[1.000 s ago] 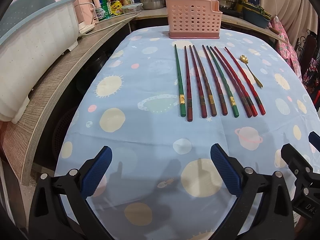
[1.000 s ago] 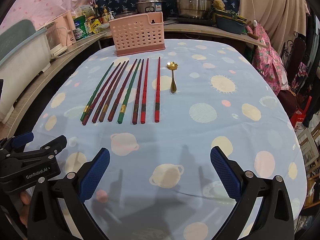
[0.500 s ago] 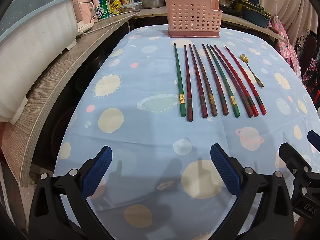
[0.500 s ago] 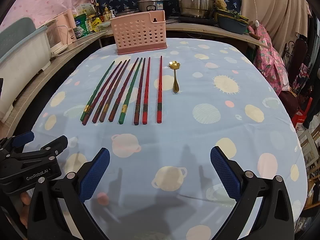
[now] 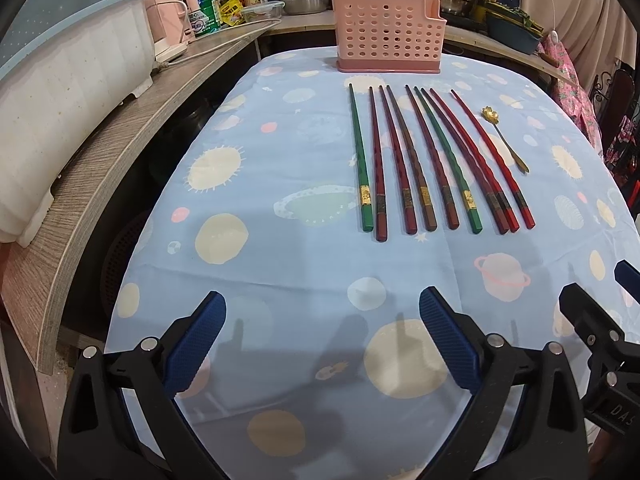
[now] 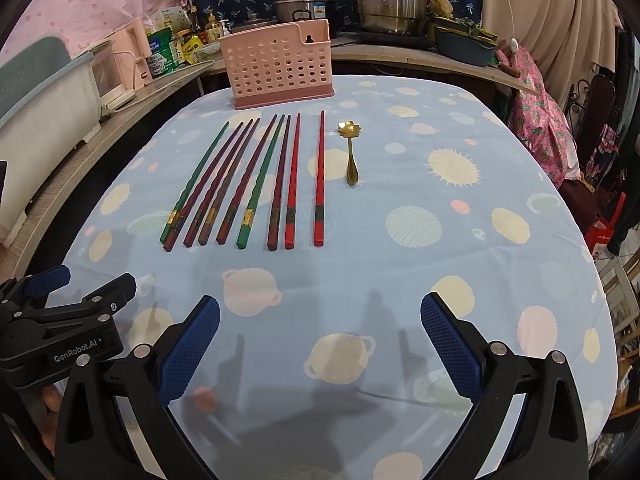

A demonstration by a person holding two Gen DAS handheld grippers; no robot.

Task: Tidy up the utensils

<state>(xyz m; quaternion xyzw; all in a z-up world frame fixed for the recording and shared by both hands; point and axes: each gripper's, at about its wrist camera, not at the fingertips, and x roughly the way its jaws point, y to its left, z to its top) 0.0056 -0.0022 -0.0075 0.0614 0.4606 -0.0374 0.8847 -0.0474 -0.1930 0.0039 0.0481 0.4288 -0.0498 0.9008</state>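
Several red, dark red and green chopsticks (image 5: 424, 160) (image 6: 256, 184) lie side by side on the blue patterned tablecloth. A small gold spoon (image 5: 505, 138) (image 6: 350, 152) lies just right of them. A pink perforated utensil holder (image 5: 386, 36) (image 6: 278, 66) stands upright beyond them at the table's far edge. My left gripper (image 5: 322, 322) is open and empty above the near cloth. My right gripper (image 6: 320, 322) is open and empty too, well short of the chopsticks. The left gripper also shows at the left edge of the right wrist view (image 6: 64, 296).
A wooden counter (image 5: 120, 128) runs along the left with a white dish rack (image 5: 60, 92), a pink kettle and bottles. Steel pots (image 6: 388, 0) stand on the back counter. Pink cloth and a chair (image 6: 560, 128) stand at the right. The blue tablecloth (image 6: 400, 260) covers the table.
Both grippers have moved slightly forward toward the chopsticks. Both stay open and empty. Nothing on the table has moved.
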